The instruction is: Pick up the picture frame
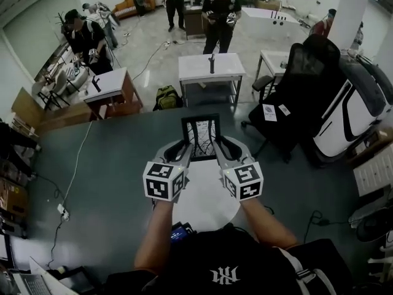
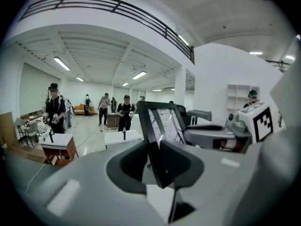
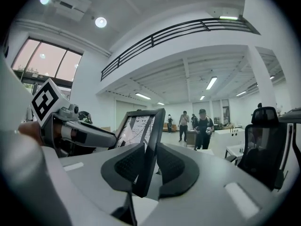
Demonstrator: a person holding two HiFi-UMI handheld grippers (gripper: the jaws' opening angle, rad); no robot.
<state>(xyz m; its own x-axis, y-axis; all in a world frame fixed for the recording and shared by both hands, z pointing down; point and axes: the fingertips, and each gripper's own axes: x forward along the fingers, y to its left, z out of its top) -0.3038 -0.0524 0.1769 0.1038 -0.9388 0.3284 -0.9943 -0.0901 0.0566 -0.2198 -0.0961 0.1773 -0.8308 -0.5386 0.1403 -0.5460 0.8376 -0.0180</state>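
Closest in, the left gripper (image 2: 157, 161) pinches the left edge of the picture frame (image 2: 162, 121), its pads pressed on the dark border. Opposite, the right gripper (image 3: 148, 166) clamps the other edge the same way. Between them the frame stands upright, lifted clear of the white tabletop (image 1: 206, 203). Beyond lie the green floor (image 1: 110, 165), a black office chair (image 1: 304, 85) and standing people (image 1: 218, 14).

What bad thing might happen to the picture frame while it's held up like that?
Each gripper pinches only a thin side edge of the picture frame: the left gripper one side, the right gripper the other. If either slips, it might swing or drop onto the table. Twisting the two hands differently might also strain it.
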